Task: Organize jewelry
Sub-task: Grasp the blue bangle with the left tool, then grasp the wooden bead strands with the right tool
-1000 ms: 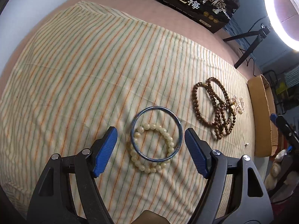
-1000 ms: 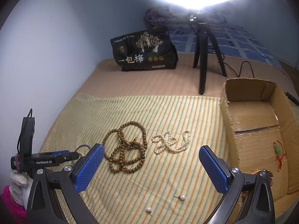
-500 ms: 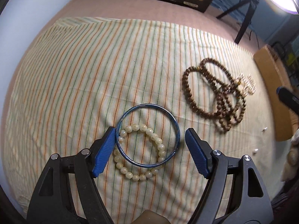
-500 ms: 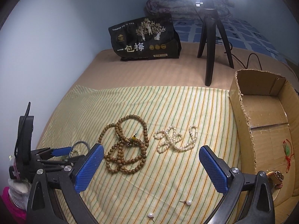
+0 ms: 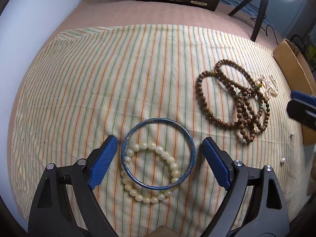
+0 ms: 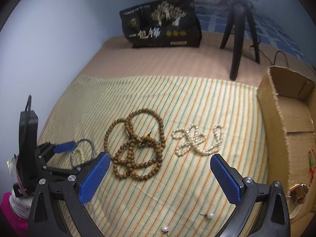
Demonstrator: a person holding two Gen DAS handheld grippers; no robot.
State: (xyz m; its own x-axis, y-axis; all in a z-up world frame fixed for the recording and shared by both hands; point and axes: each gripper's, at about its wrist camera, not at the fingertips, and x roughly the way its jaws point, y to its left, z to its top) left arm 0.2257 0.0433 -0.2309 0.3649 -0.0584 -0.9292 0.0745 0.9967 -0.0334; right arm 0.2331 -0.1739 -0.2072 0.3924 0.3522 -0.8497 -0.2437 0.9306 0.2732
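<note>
Two grippers — left gripper opening astride blue bangle, right gripper wide open, cardboard box cropped

bangle overlapping bead bracelet, cloth beneath

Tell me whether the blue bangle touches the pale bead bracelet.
Touching: the left wrist view shows the blue bangle lying across the pale bead bracelet, overlapping its beads.

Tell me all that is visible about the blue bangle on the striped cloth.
The blue bangle is a thin, rigid closed ring, metal by its look, with some worn pale spots. It lies flat on the striped cloth, overlapping a pale bead bracelet: it rests across that bracelet's beads. The left claw straddles it, jaws opening, pads clear of it on both sides.
</note>
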